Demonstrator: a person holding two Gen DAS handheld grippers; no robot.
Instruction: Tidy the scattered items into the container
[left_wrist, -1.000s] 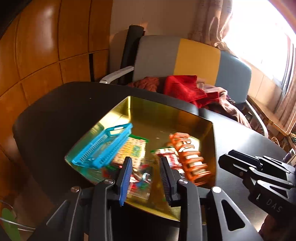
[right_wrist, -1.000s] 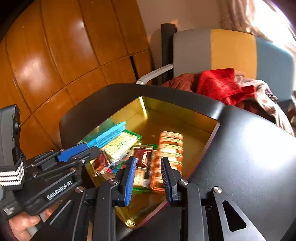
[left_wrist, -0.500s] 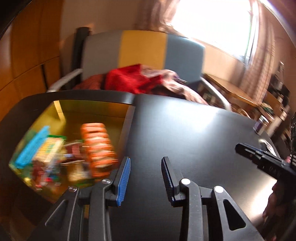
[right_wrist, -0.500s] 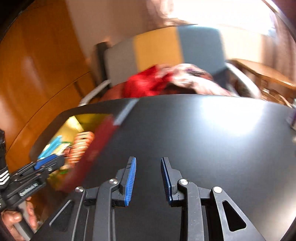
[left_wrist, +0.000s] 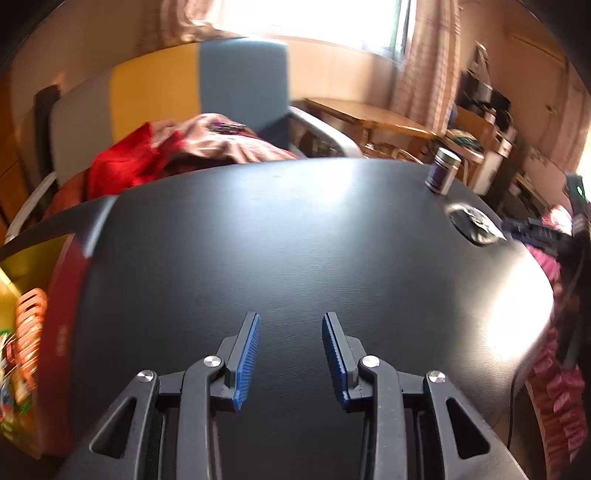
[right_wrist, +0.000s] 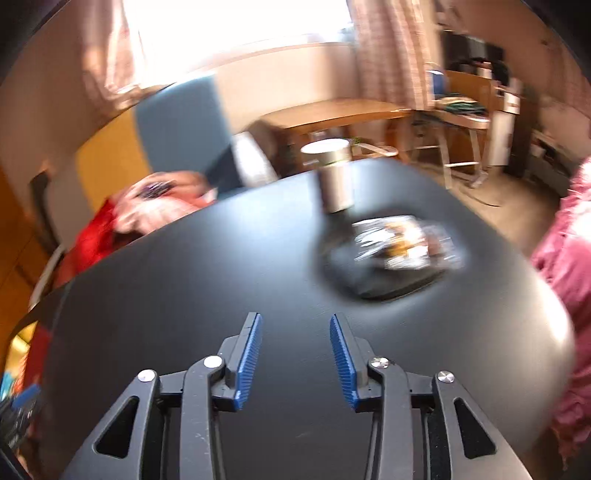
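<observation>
I note both the left gripper (left_wrist: 290, 325) and right gripper (right_wrist: 295, 326) empty, jaws apart. A crinkly packet (right_wrist: 402, 243) lies beside the can (right_wrist: 334, 181) on the table (right_wrist: 221, 266); probably light and slippery, best pinched at an edge.

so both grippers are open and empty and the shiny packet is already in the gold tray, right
Not quite. Both grippers, left and right, are open and empty, but the shiny packet lies on the black table beside the can, as the right wrist view shows.
</observation>
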